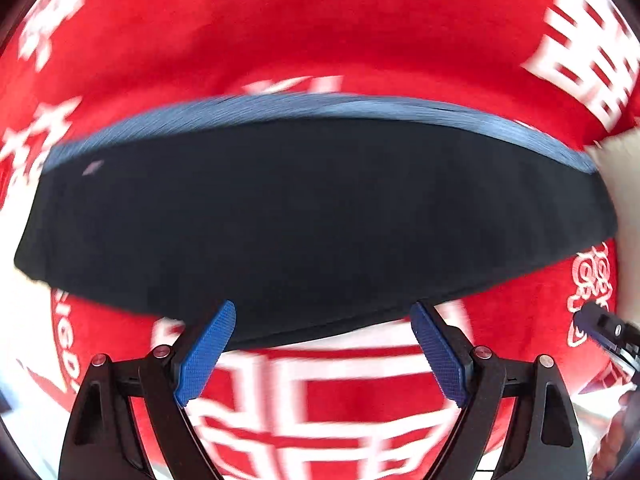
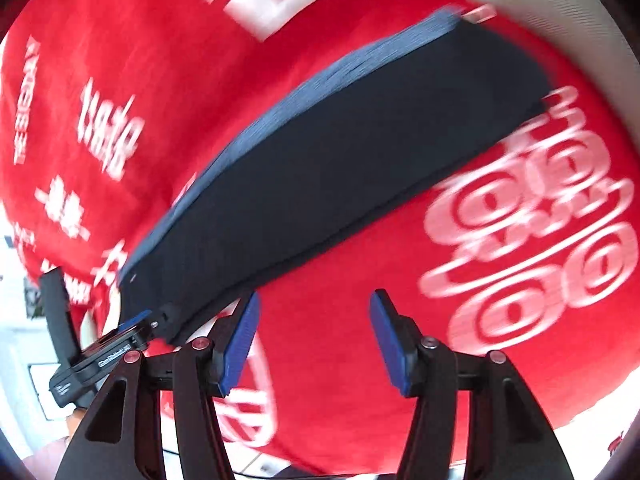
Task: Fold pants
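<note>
Left gripper (image 1: pixel 323 354) jaws wide, empty, over near edge of folded dark pants (image 1: pixel 312 216); right gripper (image 2: pixel 314 344) partly open, empty, just off the pants' near edge; pants lie flat on red printed cloth (image 1: pixel 280 32), blue waistband (image 1: pixel 320 106) on far edge; risk: pads snag only top layer, or the cloth, undoing the fold.

White characters on the red cloth (image 2: pixel 160 60) are too blurred to read.

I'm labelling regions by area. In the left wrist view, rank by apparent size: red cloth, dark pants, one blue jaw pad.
1. Red cloth, fills most of the view.
2. Dark pants.
3. Blue jaw pad, enlarged by nearness.
</note>
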`<action>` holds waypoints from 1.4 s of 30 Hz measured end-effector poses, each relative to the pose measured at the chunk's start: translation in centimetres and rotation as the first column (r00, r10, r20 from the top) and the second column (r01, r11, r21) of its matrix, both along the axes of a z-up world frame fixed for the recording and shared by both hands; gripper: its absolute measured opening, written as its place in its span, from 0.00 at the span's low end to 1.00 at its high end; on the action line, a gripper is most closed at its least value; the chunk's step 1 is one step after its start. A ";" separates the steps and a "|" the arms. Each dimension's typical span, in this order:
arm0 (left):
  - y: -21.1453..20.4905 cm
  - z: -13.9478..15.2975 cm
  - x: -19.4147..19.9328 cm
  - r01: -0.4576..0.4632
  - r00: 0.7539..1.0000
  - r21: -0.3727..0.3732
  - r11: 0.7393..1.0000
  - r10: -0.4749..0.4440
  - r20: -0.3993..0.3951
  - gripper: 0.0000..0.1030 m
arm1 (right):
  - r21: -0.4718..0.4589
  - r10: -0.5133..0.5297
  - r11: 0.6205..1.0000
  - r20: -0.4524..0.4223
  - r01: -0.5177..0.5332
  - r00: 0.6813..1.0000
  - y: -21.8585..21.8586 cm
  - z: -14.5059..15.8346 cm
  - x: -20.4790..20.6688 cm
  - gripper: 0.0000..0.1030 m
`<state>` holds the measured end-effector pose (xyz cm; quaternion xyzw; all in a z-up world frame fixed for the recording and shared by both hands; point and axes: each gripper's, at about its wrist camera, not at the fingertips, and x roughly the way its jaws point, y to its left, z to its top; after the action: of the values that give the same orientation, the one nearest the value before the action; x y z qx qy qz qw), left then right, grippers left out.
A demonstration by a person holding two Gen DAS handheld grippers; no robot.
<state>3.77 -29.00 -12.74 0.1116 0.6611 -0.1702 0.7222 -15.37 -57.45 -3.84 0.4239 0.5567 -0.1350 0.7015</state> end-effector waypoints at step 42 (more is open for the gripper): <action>13.8 -5.6 7.7 0.073 0.993 -0.072 0.995 -0.065 0.101 0.48 | 0.049 0.146 0.987 0.139 -0.154 0.980 18.3 -2.6 13.9 0.05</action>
<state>11.48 -15.17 -18.33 0.1153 0.6135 -0.2143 0.7512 -1.52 -39.18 -6.39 0.4096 0.5422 -0.0364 0.7328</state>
